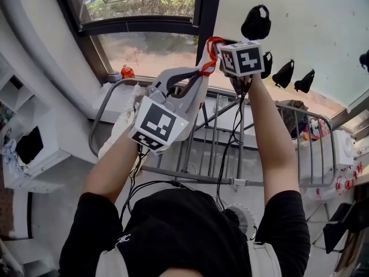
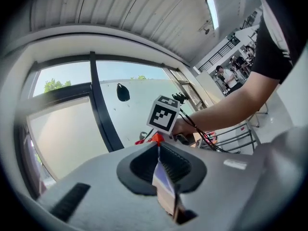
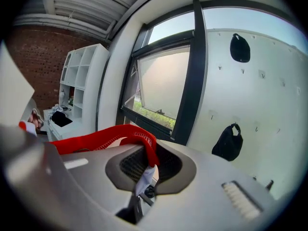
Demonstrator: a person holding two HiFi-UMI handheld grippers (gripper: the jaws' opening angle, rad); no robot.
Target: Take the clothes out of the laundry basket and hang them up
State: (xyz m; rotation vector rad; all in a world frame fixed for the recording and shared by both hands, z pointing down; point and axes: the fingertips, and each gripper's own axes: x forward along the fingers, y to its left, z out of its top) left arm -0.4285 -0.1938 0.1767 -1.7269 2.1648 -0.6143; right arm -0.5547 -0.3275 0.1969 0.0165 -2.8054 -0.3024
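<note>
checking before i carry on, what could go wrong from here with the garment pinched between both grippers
1. The left gripper and right gripper each pinch only a thin edge of the white fabric garment with red trim; a tug could pull it free.
2. The black cables hang down over the grey metal drying rack and might snag on its rails.
</note>
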